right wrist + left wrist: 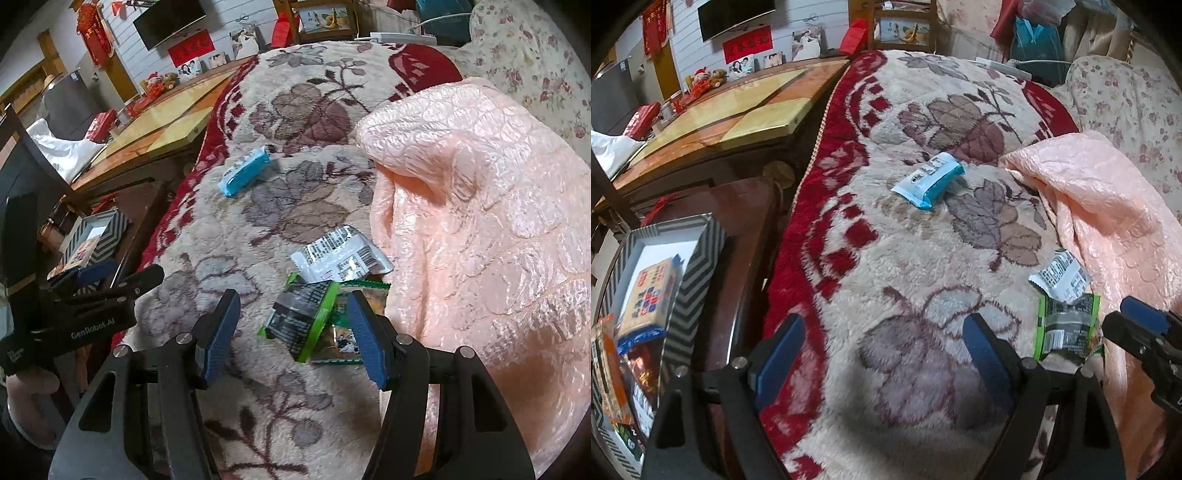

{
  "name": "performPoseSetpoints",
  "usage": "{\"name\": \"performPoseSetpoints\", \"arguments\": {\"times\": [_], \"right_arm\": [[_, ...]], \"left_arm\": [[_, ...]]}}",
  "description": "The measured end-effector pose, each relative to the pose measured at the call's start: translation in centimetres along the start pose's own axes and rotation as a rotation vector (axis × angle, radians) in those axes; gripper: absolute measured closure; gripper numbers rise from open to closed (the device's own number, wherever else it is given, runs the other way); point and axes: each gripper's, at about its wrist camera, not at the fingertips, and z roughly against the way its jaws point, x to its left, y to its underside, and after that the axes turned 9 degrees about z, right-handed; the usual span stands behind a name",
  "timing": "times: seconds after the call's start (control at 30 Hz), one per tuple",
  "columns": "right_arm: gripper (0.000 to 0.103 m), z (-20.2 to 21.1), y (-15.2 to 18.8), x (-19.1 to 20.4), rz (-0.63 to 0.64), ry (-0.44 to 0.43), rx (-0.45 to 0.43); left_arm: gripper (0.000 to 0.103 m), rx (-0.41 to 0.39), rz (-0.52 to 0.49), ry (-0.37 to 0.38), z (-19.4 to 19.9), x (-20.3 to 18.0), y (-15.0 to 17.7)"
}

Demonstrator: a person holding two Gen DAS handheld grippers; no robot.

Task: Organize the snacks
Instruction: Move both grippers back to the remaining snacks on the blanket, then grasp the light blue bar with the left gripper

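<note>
Both claws hang open and empty over a flowered blanket [923,258]. The left claw [882,354] is over bare fleece; the right claw [291,339] is near a green packet [303,317] overlapped by a white packet [340,254]. A blue packet [929,181] lies farther off, and a striped box [698,266] holding snacks stands at left.

Fuzzy fleece blanket [923,258], glossy plastic snack wrappers [340,254], shiny quilted pink satin [480,206].

The right claw [291,336] hangs open over a green packet [301,319] on the floral blanket [207,236].
</note>
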Motion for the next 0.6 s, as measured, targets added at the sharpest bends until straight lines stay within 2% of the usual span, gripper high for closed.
{"name": "performPoseSetpoints", "arguments": {"times": [0.23, 0.47, 0.6], "right_arm": [[0.043, -0.7, 0.1, -0.8, 0.001, 0.003, 0.008], [0.043, -0.9, 0.2, -1.6, -0.005, 0.0, 0.005], [0.043, -0.9, 0.3, -2.1, -0.016, -0.002, 0.0]], "left_arm": [[0.014, 0.008, -0.027, 0.014, -1.3, -0.8, -0.7], [0.014, 0.016, -0.049, 0.096, -2.1, -1.4, -2.9], [0.014, 0.037, -0.057, 0.168, -3.0, -1.6, -4.9]]}}
